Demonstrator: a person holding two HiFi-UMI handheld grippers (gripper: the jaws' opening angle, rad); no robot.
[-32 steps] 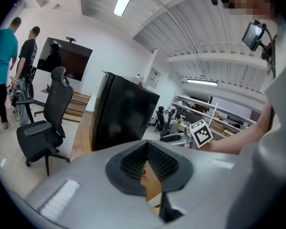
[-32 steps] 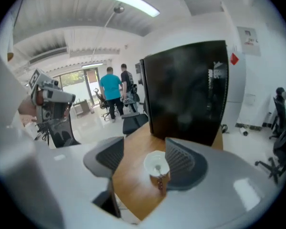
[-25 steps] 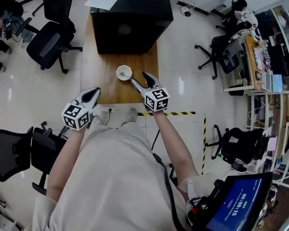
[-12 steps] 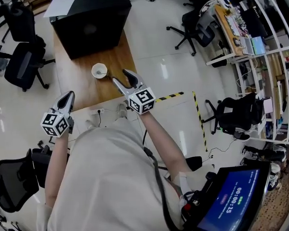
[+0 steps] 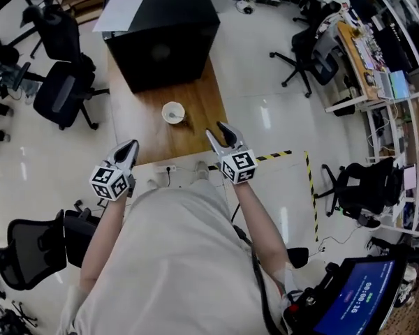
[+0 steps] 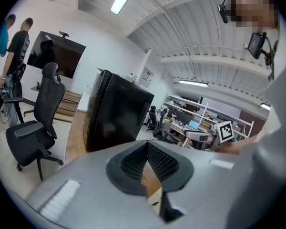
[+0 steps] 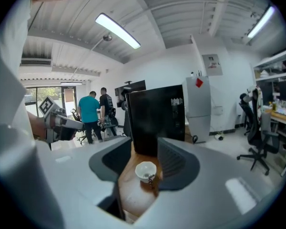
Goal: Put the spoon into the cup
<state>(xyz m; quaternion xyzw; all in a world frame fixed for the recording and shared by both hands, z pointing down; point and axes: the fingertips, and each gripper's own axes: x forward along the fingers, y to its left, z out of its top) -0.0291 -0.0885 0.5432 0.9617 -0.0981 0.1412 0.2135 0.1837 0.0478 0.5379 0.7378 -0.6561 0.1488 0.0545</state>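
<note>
Reading left to right. The grey plastic left gripper (image 5: 130,147) has dark ribbed pads. Its jaws meet at the tips with nothing between them, and it is held near the near-left corner of the brown wooden table (image 5: 199,103).

A large matte black box-shaped cabinet (image 5: 160,37) stands on the table's far part with a white paper sheet (image 5: 120,12) on top. The picture edge cuts off its far side.

The small round white cup (image 5: 172,112) stands on bare wood in front of the cabinet, apart from both grippers. The thin, metal-looking spoon (image 7: 151,178) is in the cup. Its handle leans over the near rim and its bowl is hidden inside. The head view shows it too small to make out.

The grey right gripper (image 5: 216,131) has its jaws apart. They have just been closing, with nothing between the pads. The cup shows beyond the gap, untouched.
</note>
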